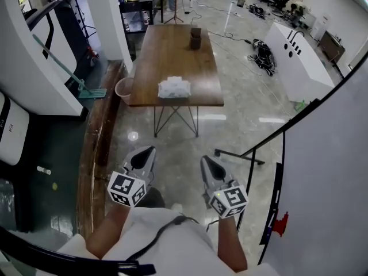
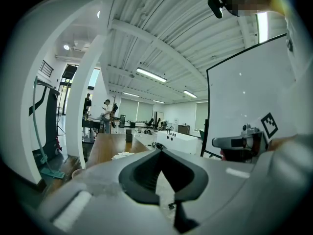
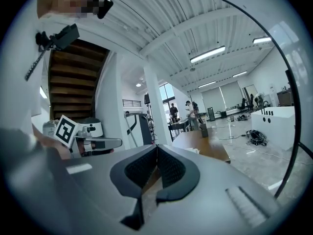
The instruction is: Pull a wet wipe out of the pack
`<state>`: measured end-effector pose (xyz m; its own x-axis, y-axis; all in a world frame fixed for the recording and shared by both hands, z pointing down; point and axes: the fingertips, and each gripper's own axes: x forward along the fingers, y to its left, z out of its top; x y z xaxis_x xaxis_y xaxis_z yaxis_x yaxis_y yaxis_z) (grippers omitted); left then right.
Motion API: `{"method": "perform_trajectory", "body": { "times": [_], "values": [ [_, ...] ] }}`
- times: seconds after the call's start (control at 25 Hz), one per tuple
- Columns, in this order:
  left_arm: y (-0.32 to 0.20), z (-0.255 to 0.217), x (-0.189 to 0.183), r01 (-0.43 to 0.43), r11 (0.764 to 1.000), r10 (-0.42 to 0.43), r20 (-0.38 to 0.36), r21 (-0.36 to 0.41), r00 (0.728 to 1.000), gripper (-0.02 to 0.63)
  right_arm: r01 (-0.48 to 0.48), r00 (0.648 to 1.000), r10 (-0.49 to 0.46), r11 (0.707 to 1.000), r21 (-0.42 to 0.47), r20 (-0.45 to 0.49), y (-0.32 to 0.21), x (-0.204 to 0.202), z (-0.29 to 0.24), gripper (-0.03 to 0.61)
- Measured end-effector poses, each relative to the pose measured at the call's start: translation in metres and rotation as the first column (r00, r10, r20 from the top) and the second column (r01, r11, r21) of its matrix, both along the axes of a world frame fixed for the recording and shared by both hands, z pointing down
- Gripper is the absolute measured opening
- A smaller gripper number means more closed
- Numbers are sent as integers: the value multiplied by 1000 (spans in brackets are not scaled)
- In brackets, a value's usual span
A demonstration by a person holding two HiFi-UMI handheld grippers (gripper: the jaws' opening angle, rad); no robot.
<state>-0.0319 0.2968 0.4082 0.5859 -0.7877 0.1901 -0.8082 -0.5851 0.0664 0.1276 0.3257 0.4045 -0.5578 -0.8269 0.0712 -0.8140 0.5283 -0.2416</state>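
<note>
The pack of wet wipes point(image 1: 174, 87) lies on the wooden table point(image 1: 172, 50), near its front edge and roughly midway across its width, with white tissue showing on top. A dark container point(image 1: 195, 38) stands towards the table's far end, well apart from the pack. A pink bucket point(image 1: 123, 89) sits on the floor just beside the table's near left corner.

Both grippers are held in front of the person's body over the glossy floor, well short of the table. The left gripper point(image 1: 150, 149) has its 2 jaws pressed together at the tips with nothing between them, and its own view bears this out. The right gripper point(image 1: 204, 158) is likewise closed and empty (its pads meet along a single seam in the right gripper view). The 2 point roughly side by side towards the table, apart from each other.

To the right stand a white cabinet point(image 1: 299, 62) and a tangle of cables point(image 1: 263, 55) on the floor.
</note>
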Motion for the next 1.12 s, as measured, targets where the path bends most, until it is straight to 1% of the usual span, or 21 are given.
{"method": "perform_trajectory", "body": {
  "times": [0.12, 0.2, 0.36, 0.56, 0.84, 1.0, 1.12],
  "values": [
    [3, 8, 1, 3, 1000, -3, 4, -19, 1000, 5, -17, 1000, 17, 1000, -23, 3, 3, 6, 7, 9],
    [-1, 6, 0, 4, 1000, -4, -3, -13, 1000, 5, -26, 1000, 27, 999, -28, 10, 1, 9, 9, 9],
    [-21, -3, -9, 16, 1000, -16, -20, 13, 1000, 5, -23, 1000, 23, 999, -25, 3, -16, 8, 9, 9],
    [-54, 5, -16, 15, 1000, -15, -26, 2, 1000, 5, -19, 1000, 19, 1000, -18, -1, -44, -3, 4, 9],
    [-122, 3, -22, -34, 999, 33, -36, -3, 999, 5, -28, 999, 28, 1000, 1, -21, -107, -24, -6, 9],
    [-160, 0, -21, -81, 997, 81, -41, 2, 996, 5, -48, 999, 48, 999, 20, -22, -145, -36, -17, 9],
    [-185, -3, -21, -119, 993, 119, -31, 11, 992, 5, -68, 997, 69, 998, 17, -18, -170, -46, -21, 9]
  ]
}}
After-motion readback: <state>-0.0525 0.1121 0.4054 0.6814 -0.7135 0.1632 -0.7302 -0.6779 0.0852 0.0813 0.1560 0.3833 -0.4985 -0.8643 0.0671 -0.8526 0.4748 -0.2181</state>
